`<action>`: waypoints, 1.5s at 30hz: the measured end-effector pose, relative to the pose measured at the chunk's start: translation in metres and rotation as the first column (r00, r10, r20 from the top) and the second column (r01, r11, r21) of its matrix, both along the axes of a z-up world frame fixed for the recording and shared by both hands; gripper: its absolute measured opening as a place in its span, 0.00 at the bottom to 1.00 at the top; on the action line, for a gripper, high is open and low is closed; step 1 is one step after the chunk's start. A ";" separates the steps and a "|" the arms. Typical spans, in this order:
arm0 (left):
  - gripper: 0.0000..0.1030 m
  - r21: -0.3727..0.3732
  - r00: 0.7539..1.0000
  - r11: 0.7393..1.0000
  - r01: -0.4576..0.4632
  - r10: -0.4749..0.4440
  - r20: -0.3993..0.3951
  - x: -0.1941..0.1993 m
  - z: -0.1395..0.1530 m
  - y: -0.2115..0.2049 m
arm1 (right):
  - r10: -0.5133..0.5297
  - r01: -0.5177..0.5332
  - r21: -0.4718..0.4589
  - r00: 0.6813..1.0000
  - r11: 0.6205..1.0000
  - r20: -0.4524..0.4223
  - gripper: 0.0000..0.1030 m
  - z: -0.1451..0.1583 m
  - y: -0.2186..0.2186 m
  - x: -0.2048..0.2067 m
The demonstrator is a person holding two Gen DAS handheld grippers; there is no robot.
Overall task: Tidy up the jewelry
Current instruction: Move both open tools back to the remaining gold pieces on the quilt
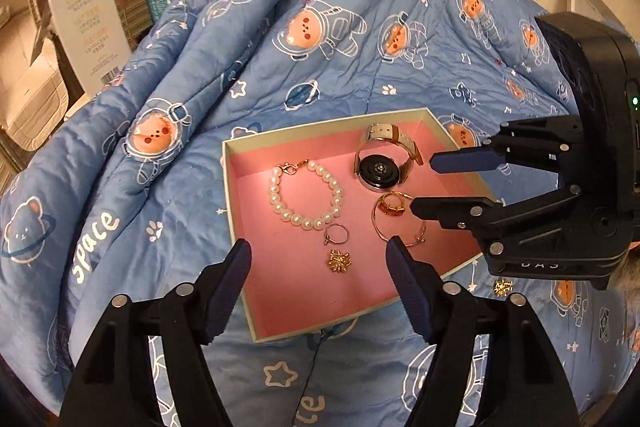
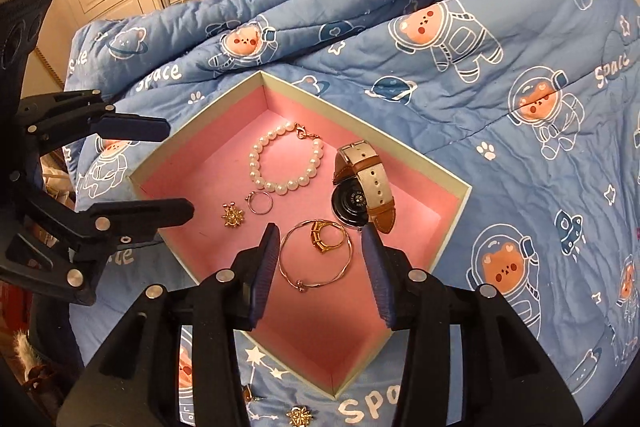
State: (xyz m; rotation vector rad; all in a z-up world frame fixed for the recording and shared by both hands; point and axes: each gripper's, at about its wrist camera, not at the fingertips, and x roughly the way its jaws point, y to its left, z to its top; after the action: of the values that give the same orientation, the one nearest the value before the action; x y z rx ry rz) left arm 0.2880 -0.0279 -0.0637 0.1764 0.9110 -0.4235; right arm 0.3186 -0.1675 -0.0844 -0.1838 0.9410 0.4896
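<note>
1. One landmark serves for every place here: the shallow cream-walled cardboard box with a pink lining, lying on a blue quilt printed with astronaut bears spread over a bed.
2. Inside the box, toward its far wall, lies a round dark-faced watch on a cream and tan leather strap. Beside it sits a white pearl bracelet with a rose-gold clasp. Nearer the front are a thin rose-gold wire bangle with a gold stone-set ring inside its loop, a plain thin silver ring and a small gold starburst earring.
3. Outside the box, just beyond its near wall, a second gold starburst earring still lies on the quilt; this looks like the piece left to gather.
4. The left tool hangs over the box's near corner, spread wide and holding nothing.
5. The right tool hangs over the bangle, partly spread and empty.
6. The deciding relation: the stray earring lies behind and below the right tool's tips, on the right tool's side of the box, well off the left tool. I judge the right hand nearer, needing to draw back over the near wall.
</note>
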 end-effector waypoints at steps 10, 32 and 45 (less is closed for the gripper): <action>0.79 -0.097 0.993 0.992 -0.075 0.083 0.088 -0.054 0.000 0.024 | -0.112 0.105 0.111 0.992 0.988 0.060 0.59 0.020 -0.033 -0.044; 0.78 -0.088 0.997 0.996 -0.005 0.011 0.077 -0.138 -0.050 -0.005 | -0.170 0.170 0.055 0.985 0.984 0.011 0.49 -0.033 -0.055 -0.115; 0.53 -0.086 0.999 0.996 0.014 -0.011 0.047 -0.144 -0.065 -0.021 | -0.163 0.164 0.040 0.986 0.986 -0.019 0.37 -0.052 -0.052 -0.122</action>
State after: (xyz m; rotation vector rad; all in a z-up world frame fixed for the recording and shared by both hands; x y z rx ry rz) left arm 0.1437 -0.0489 -0.1291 0.1127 0.8451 -0.4676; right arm 0.1969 -0.2199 -0.1367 -0.0645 0.9521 0.3589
